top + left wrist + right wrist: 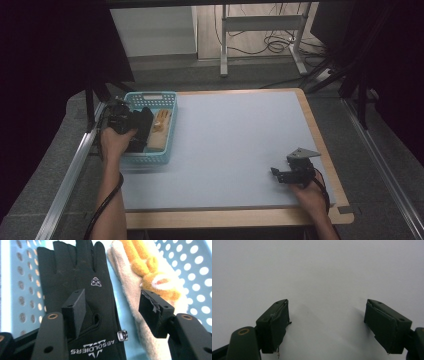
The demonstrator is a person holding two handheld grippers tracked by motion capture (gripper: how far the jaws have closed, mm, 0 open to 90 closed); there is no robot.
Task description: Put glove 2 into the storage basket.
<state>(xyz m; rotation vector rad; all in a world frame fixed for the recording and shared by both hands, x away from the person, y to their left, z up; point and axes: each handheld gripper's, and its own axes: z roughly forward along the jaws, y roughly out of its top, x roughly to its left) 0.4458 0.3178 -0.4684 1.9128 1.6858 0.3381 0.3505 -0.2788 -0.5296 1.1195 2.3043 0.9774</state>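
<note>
A light blue perforated basket [170, 125] stands at the table's left edge. In it lie a black glove [75, 277] with white "ABSOLDIERS" lettering and, beside it, a fuzzy beige and orange glove [147, 270]. My left gripper [112, 307] hovers open just above them, its left pad over the black glove's cuff and its right pad over the fuzzy glove; in the high view it [131, 122] sits inside the basket. My right gripper [275, 174] rests open near the table's front right, with bare mat between its pads [274, 322].
A pale grey mat [230, 145] covers the wooden table [240, 217]. Metal rails [70, 170] run along the left side. Beyond the table stand a white desk frame [260, 30] and cables on the floor.
</note>
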